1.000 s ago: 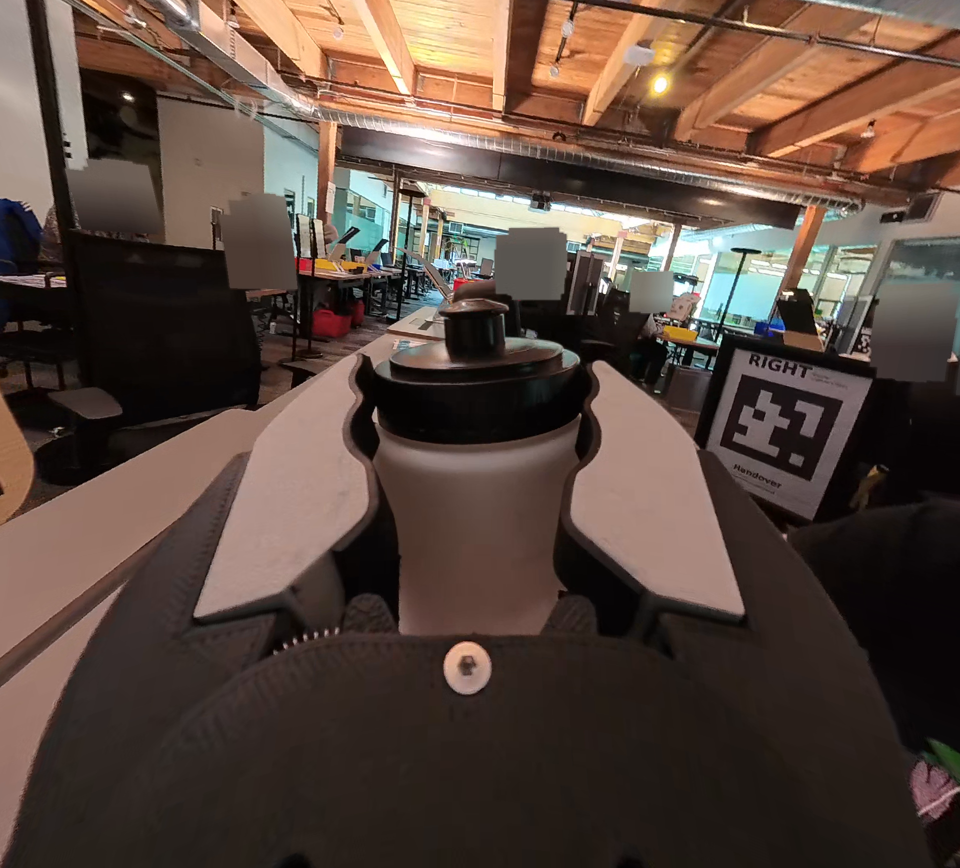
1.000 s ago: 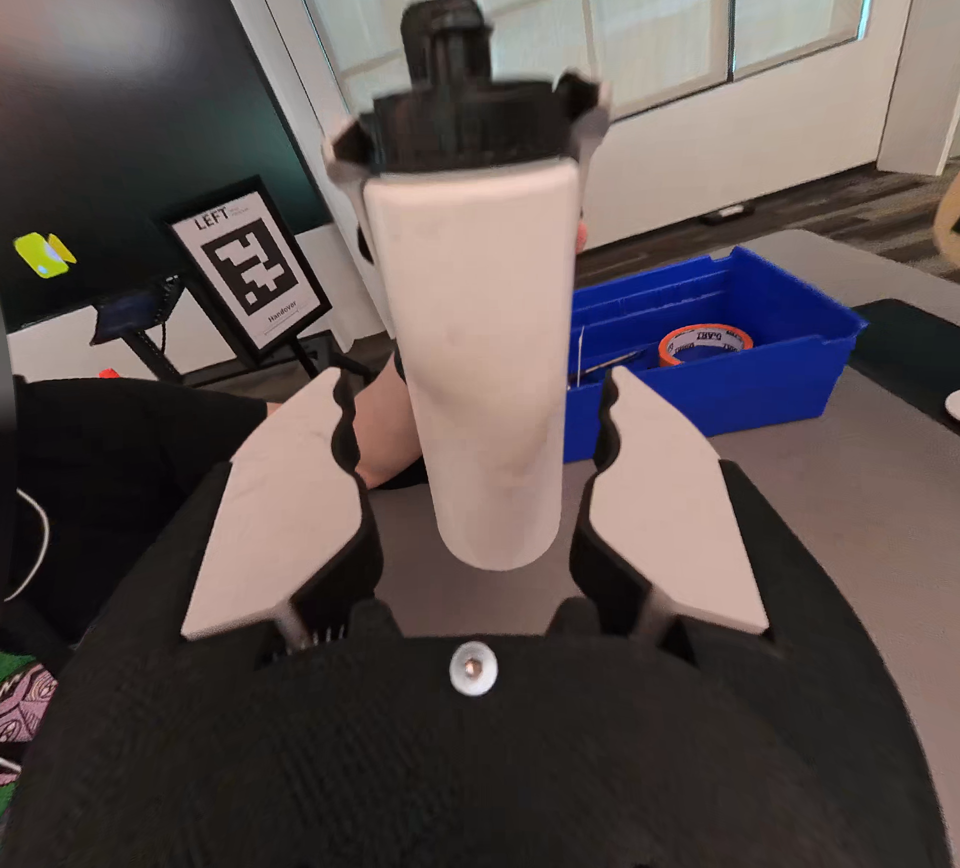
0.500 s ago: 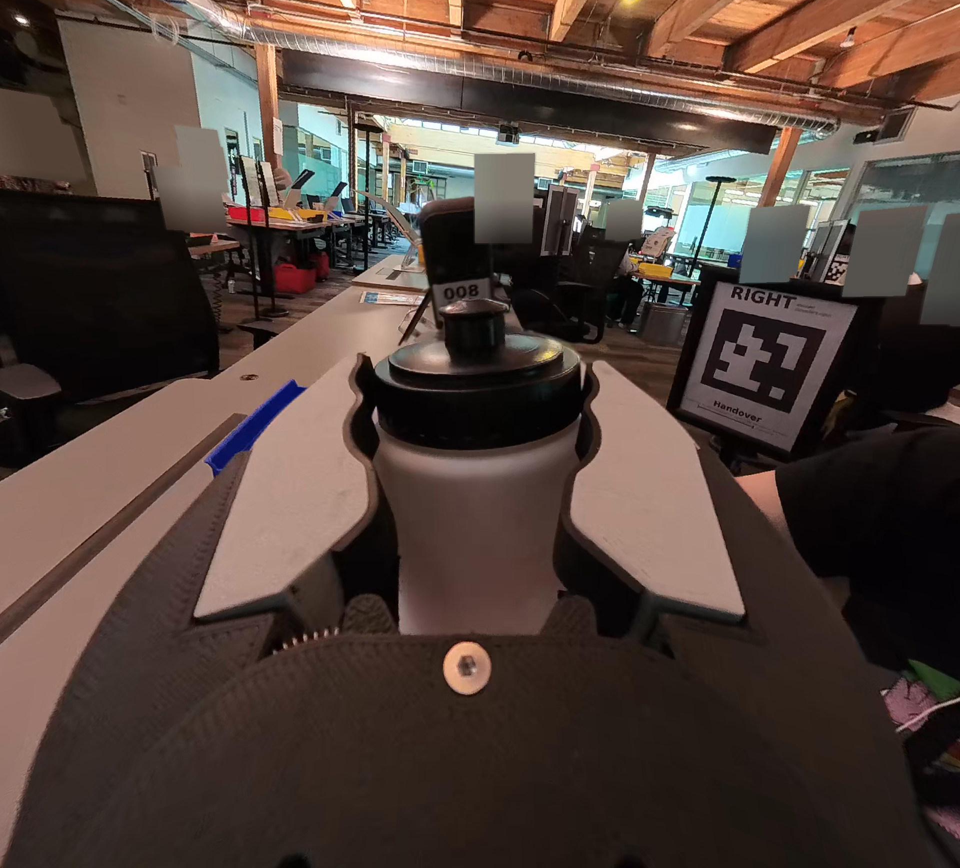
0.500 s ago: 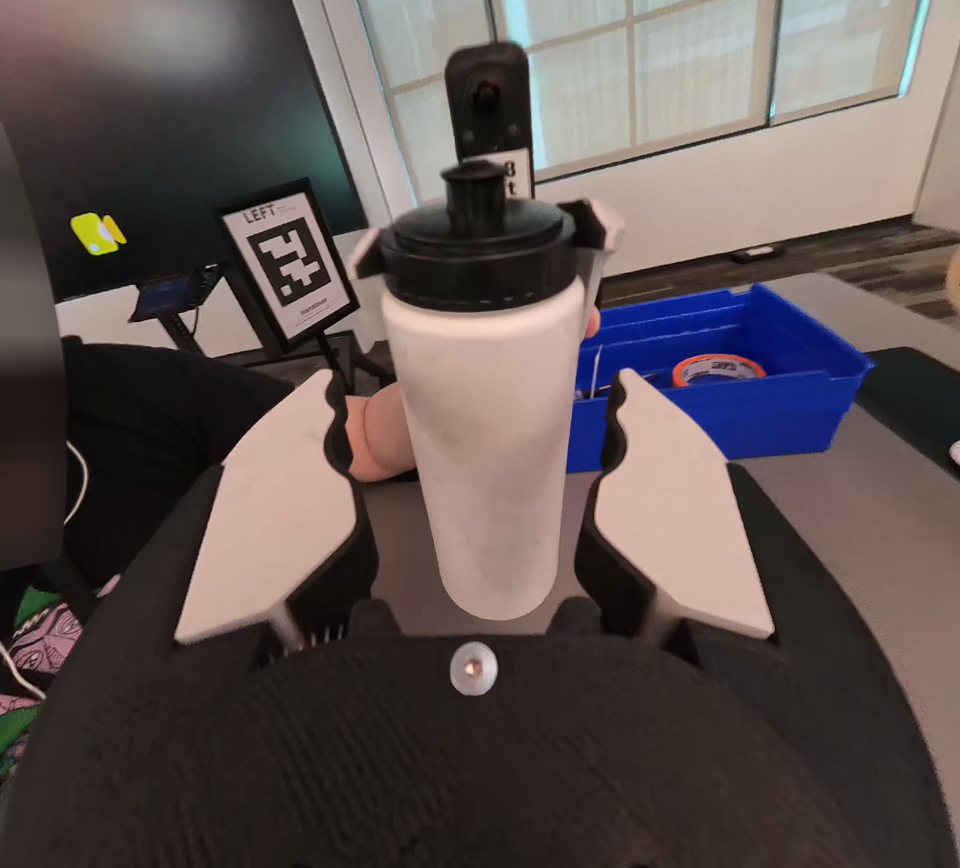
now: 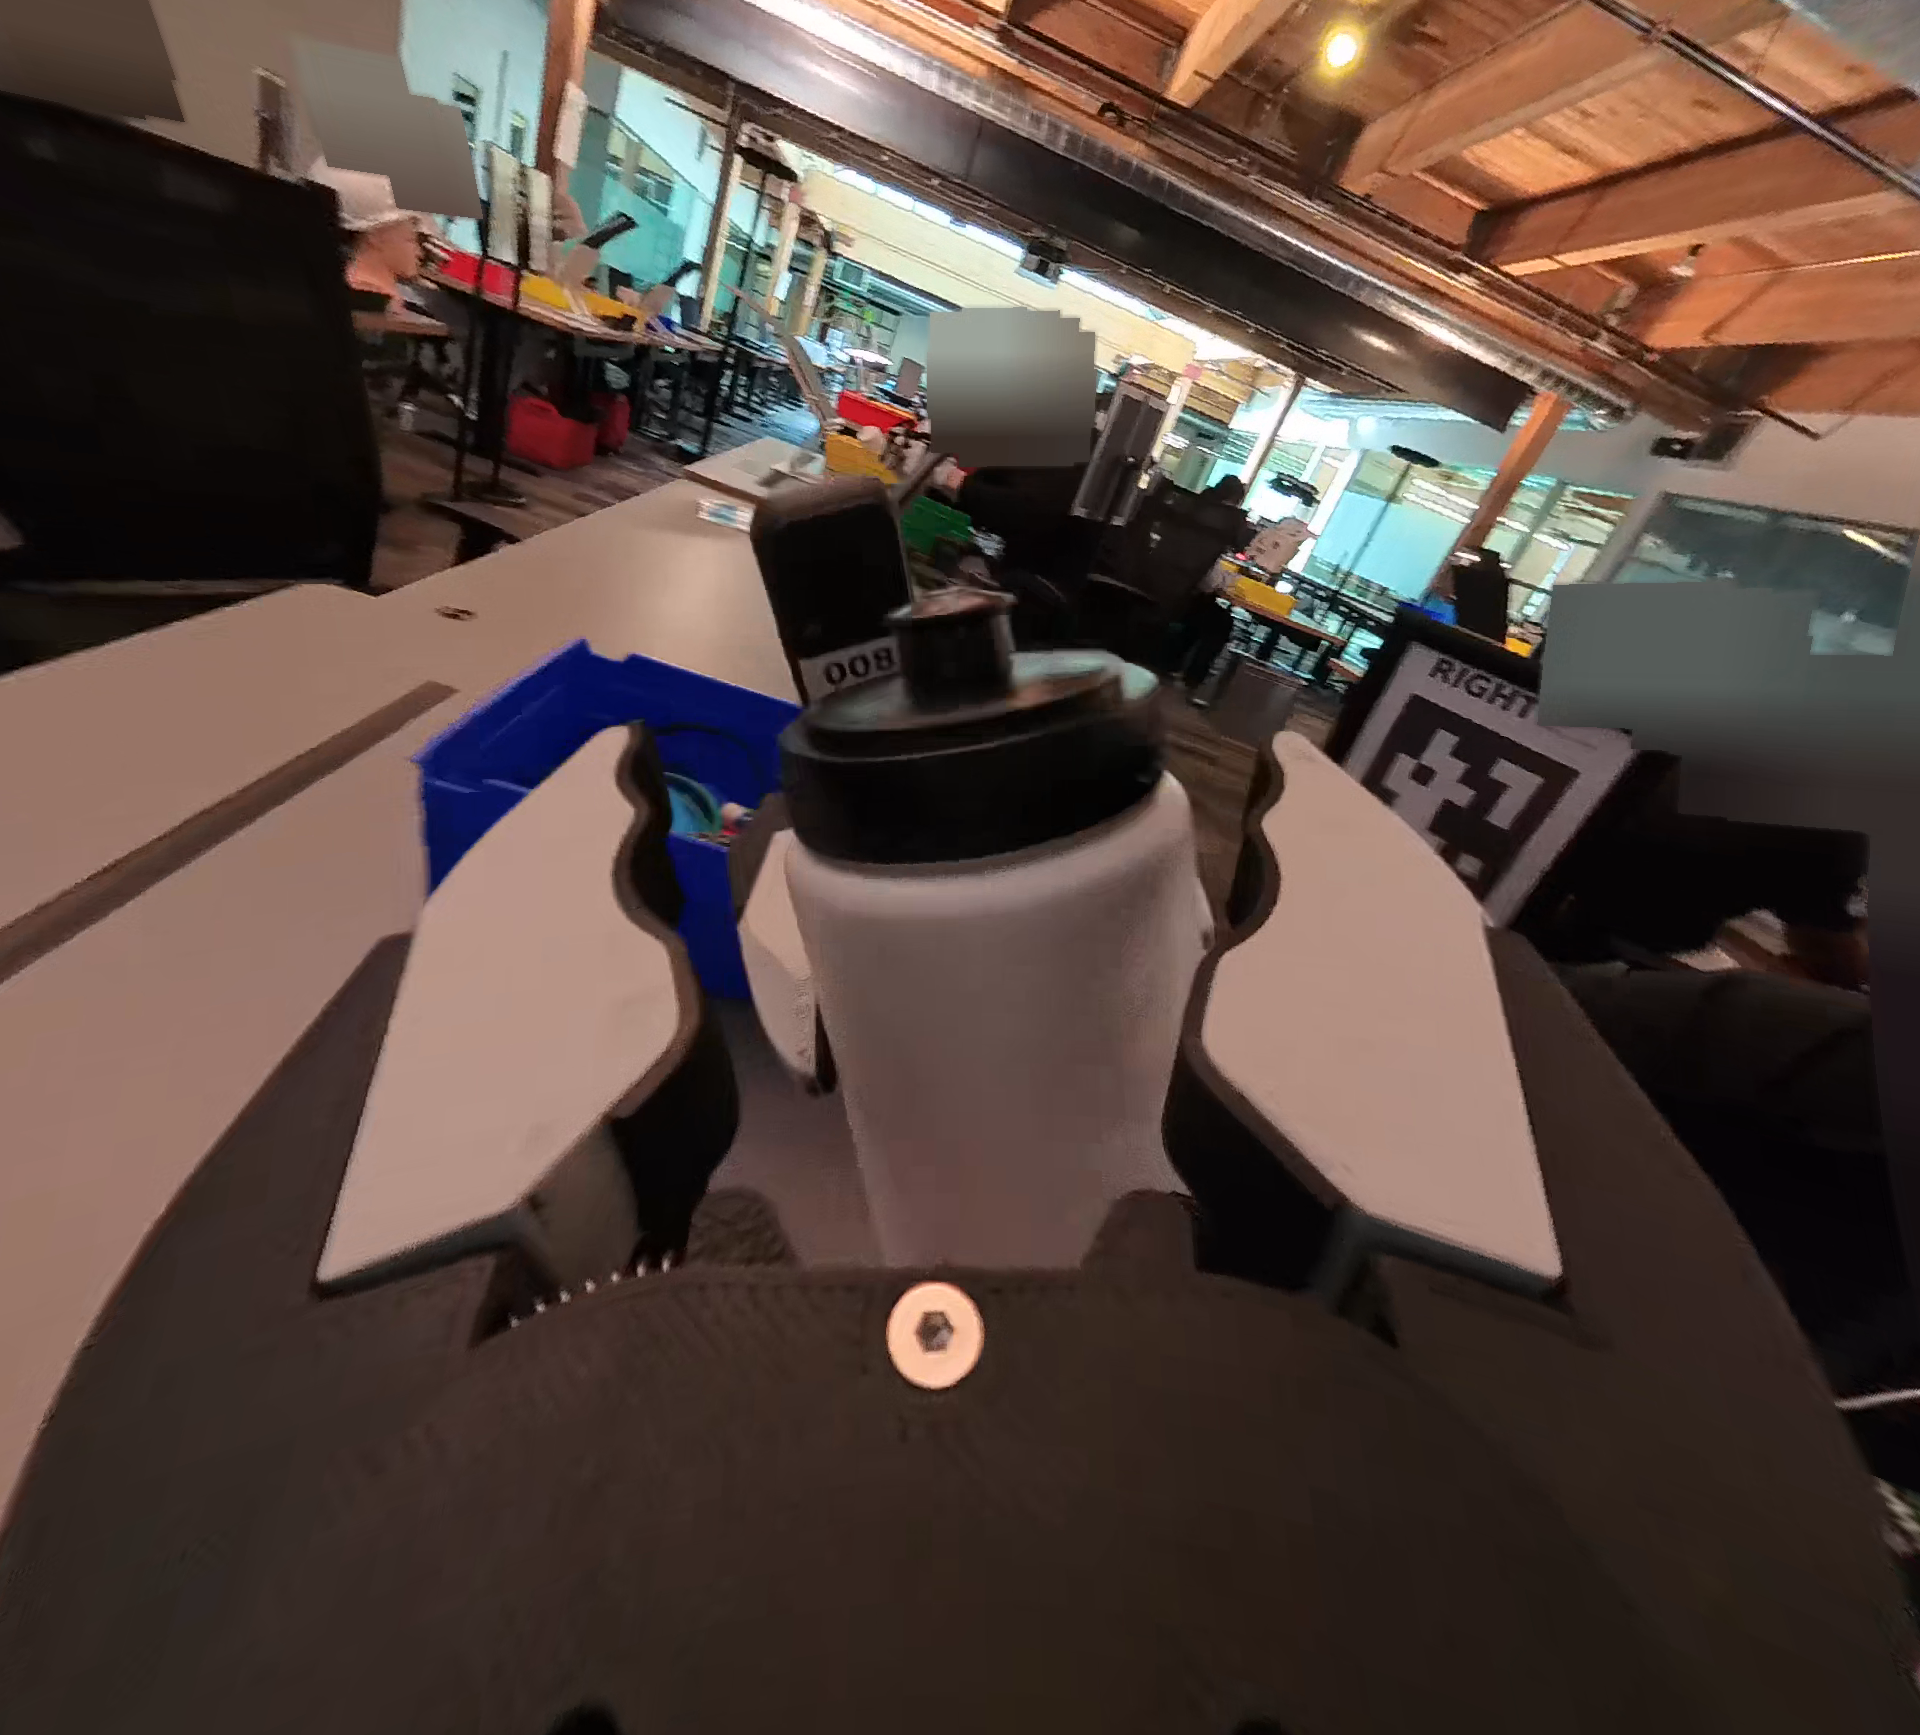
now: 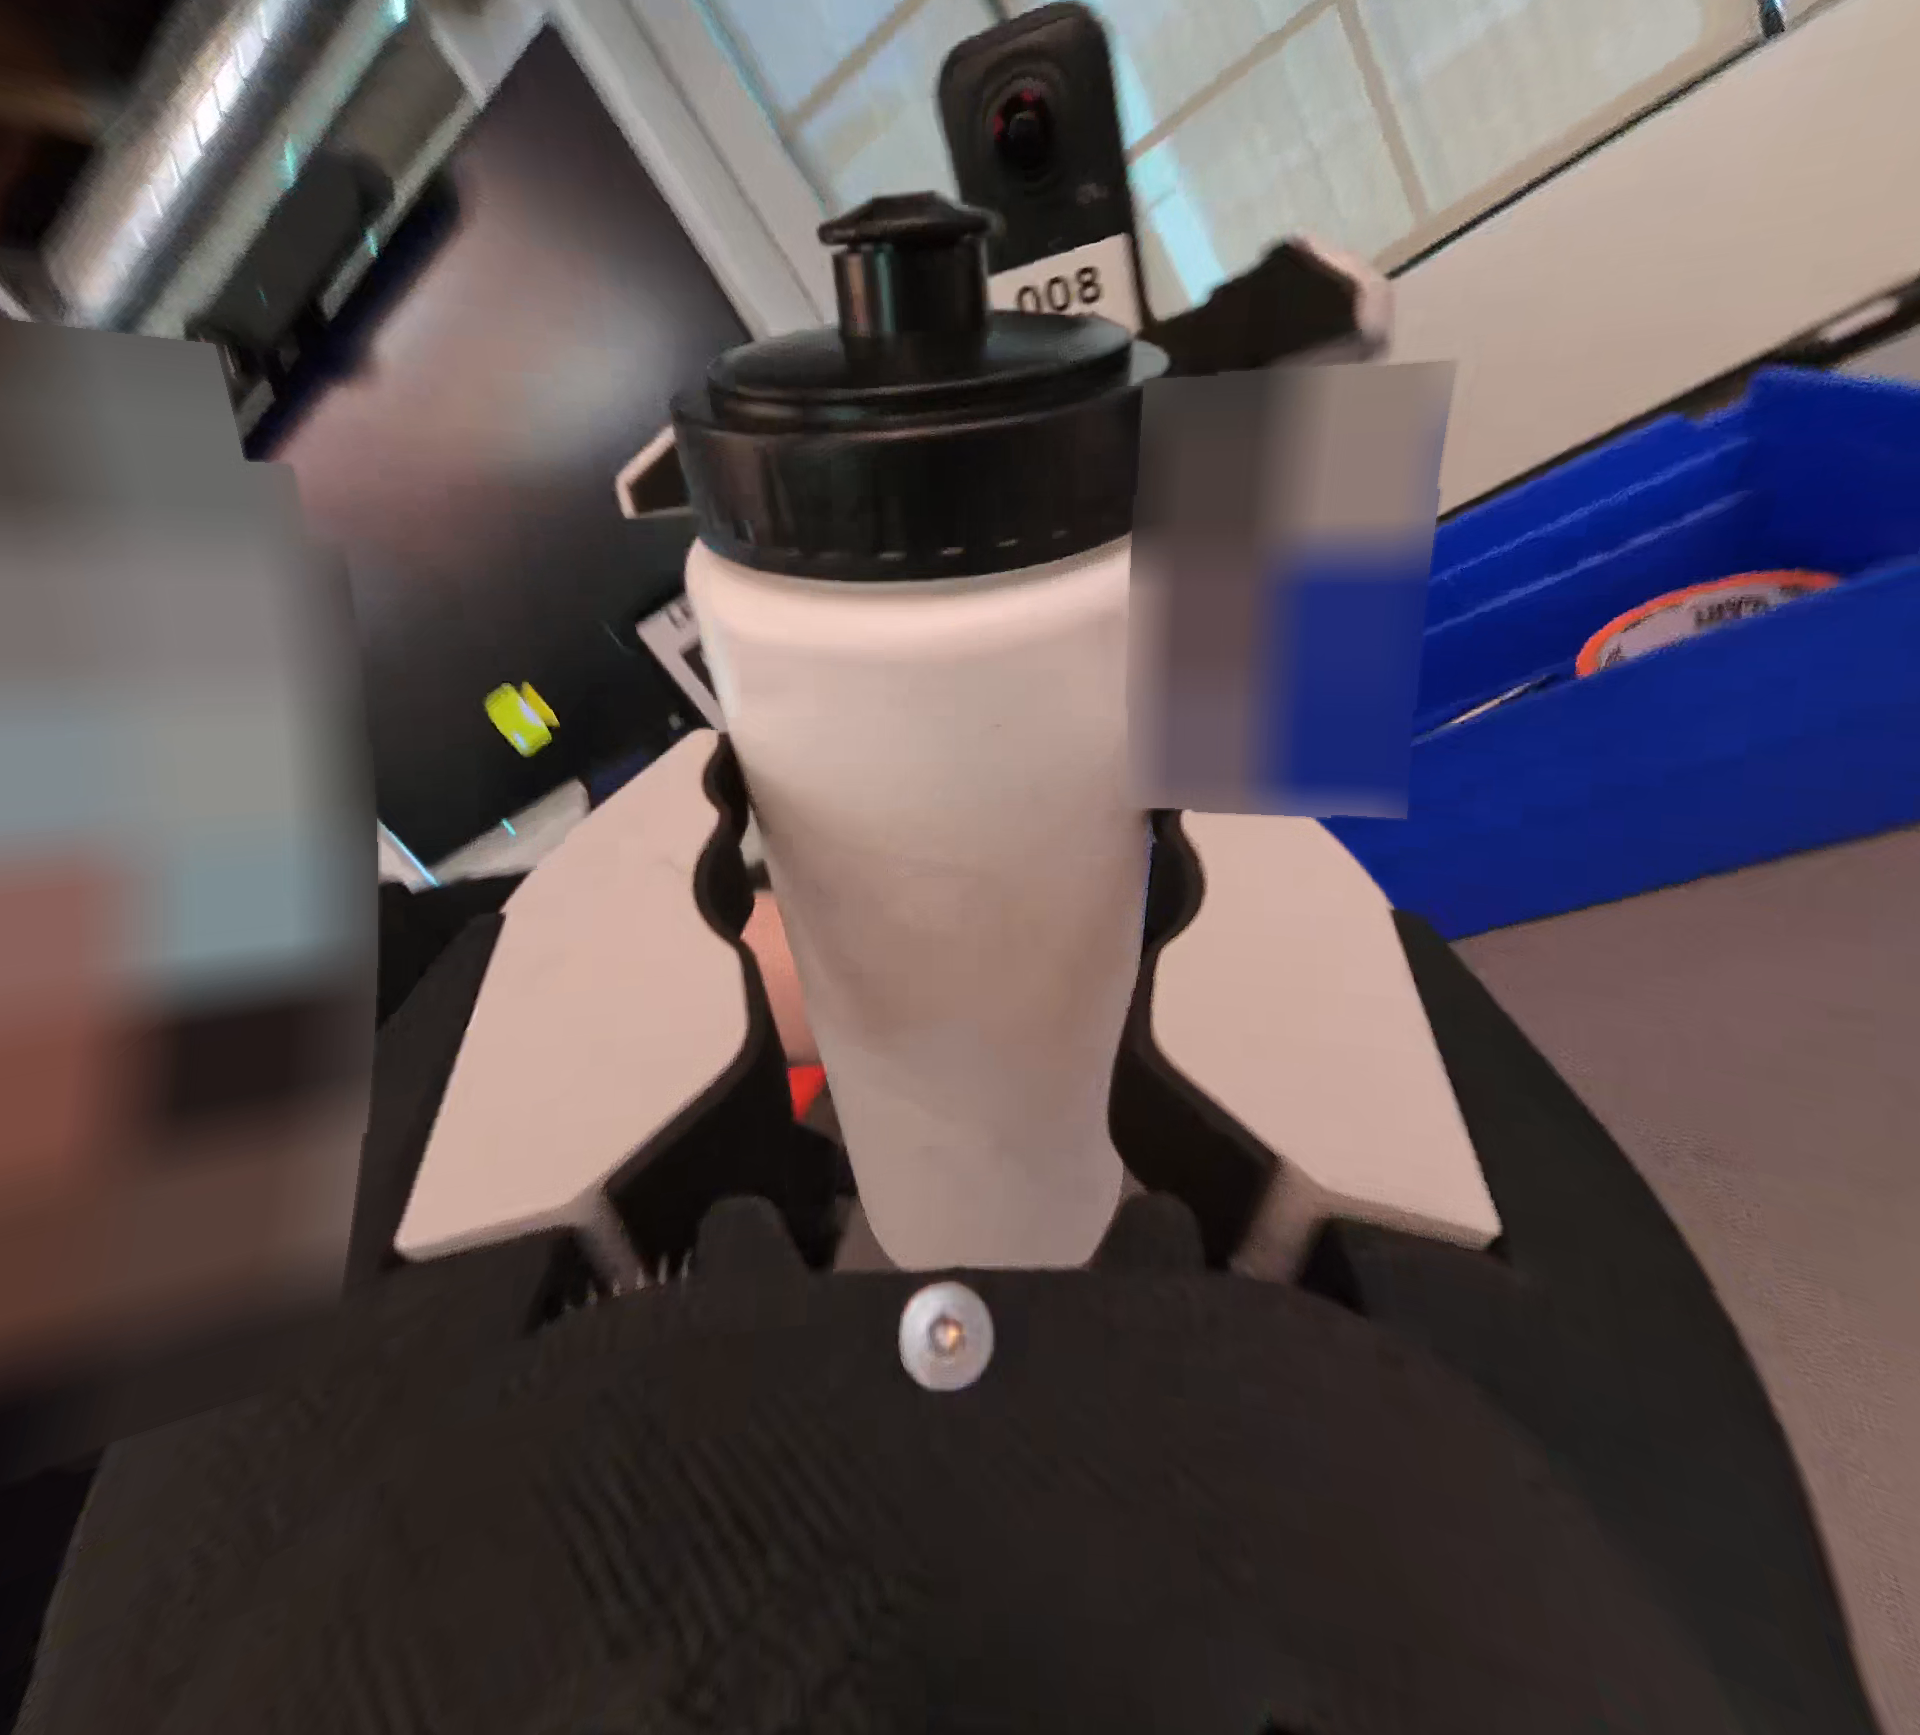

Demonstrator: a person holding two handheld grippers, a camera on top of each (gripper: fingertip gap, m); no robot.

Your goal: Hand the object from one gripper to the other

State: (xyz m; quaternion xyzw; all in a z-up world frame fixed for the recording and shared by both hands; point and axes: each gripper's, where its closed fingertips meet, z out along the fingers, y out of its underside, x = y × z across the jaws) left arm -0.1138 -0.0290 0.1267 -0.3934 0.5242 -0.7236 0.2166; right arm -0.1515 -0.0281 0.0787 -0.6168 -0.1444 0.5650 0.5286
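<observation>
A white bottle point(image 5: 997, 989) with a black cap stands upright between both grippers. My left gripper point(image 5: 956, 750) is open, its fingers spread wide beside the cap, with a gap to the bottle. My right gripper point(image 6: 940, 792) is shut on the bottle point(image 6: 935, 854) around its white body, below the cap. One finger point(image 5: 774, 947) of the right gripper shows behind the bottle in the left wrist view. In the right wrist view the left gripper's fingertips point(image 6: 1311, 301) stand apart on either side of the cap.
A blue bin point(image 5: 499, 781) sits on the grey table point(image 5: 208, 906); it point(image 6: 1610, 750) holds an orange tape roll point(image 6: 1704, 615). A black-and-white marker board point(image 5: 1475, 781) stands at the right. A person's dark sleeve lies beyond it. Left tips to right tips: about 6 cm.
The left gripper has opened and let go of the cap. The right gripper has closed on the bottle's body. Both views have tilted and the bottle sits lower, nearer the table.
</observation>
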